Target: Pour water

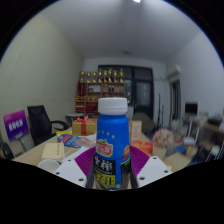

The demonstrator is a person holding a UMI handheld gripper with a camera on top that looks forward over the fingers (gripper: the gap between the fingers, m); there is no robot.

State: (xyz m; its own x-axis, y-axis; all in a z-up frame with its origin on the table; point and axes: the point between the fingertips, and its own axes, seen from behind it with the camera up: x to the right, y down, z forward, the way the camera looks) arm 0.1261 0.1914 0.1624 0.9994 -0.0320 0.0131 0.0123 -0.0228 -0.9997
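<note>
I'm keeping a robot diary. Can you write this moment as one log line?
task: pour water | gripper: shut on blue bottle | bottle: upright, white cap on | pouring: not started

Bottle (112,140) btwn fingers (78,172); table (40,152) behind, shelf (100,92) beyond.

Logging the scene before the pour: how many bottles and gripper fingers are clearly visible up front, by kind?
Bottle, blue with white cap, between the fingers: 1
Gripper fingers: 2
Total: 3

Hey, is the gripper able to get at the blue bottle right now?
Probably yes: the bottle stands upright between the gripper's jaws, nothing in the way. Whether both jaws press on it isn't clear.
</note>
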